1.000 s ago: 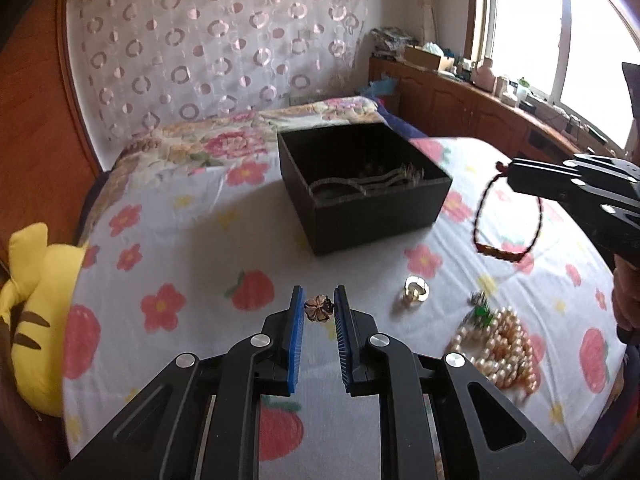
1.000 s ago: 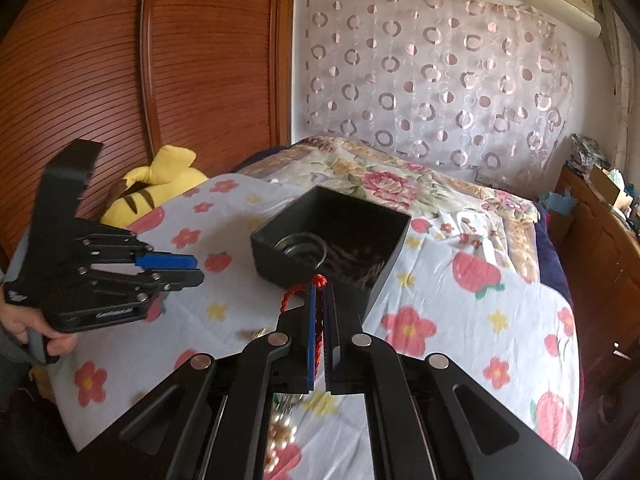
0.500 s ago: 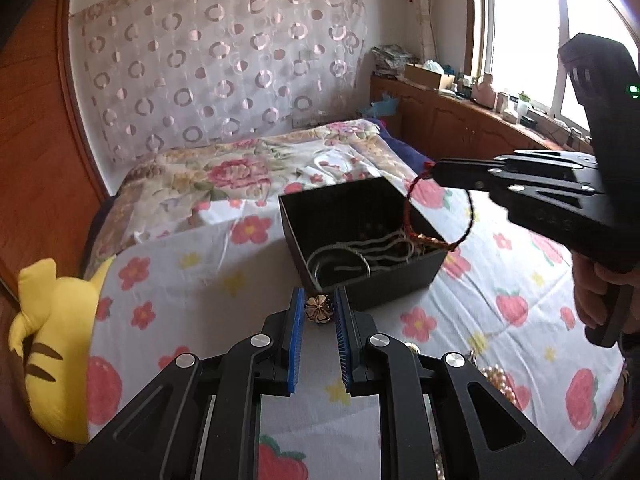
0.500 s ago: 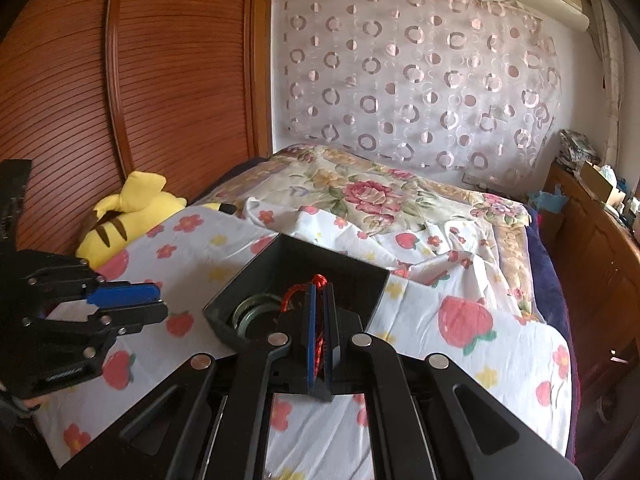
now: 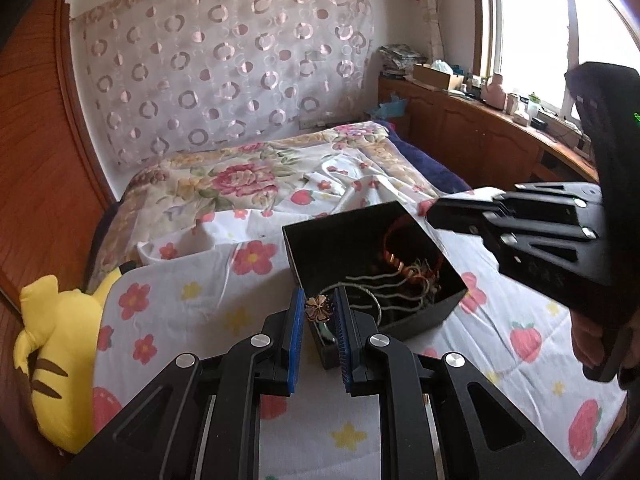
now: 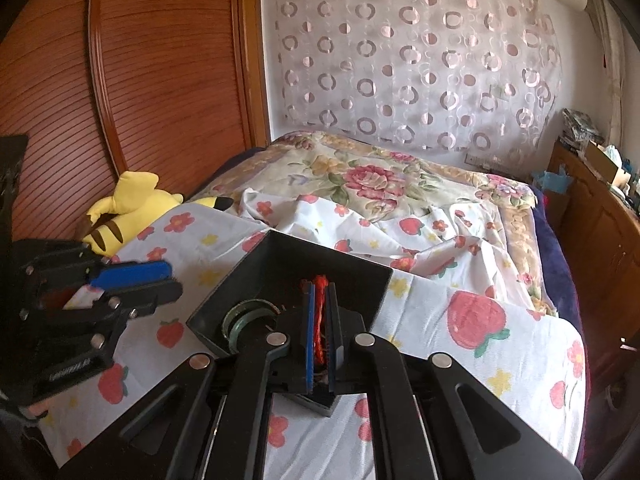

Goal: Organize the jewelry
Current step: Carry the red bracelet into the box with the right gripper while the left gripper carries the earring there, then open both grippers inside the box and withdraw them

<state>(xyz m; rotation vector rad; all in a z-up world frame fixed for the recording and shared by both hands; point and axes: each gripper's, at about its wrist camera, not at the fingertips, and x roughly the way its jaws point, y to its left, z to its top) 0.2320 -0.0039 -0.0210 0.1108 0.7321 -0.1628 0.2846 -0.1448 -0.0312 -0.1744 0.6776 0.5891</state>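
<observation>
My left gripper (image 5: 319, 309) is shut on a small bronze flower-shaped piece (image 5: 319, 306) and hovers at the near corner of the black box (image 5: 416, 322). The box holds silver chains (image 5: 384, 285) and a metal bangle (image 6: 248, 316). My right gripper (image 6: 319, 289) is over the box (image 6: 280, 248), with a red cord bracelet (image 6: 319, 314) still pinched between its blue pads as its jaws are opening. In the left wrist view the bracelet loop (image 5: 394, 236) hangs down into the box below the right gripper (image 5: 434, 213). The left gripper (image 6: 160, 282) shows left of the box.
The box sits on a bed sheet (image 5: 192, 280) printed with flowers and strawberries. A yellow plush toy (image 5: 52, 360) lies at the left edge against the wooden headboard (image 6: 160, 80). A wooden cabinet (image 5: 480, 140) with clutter runs along the right under the window.
Both grippers have moved in over the black box. The red bracelet, earlier hanging in the air, now dips into the box. The pearls and ring have dropped out of view.
</observation>
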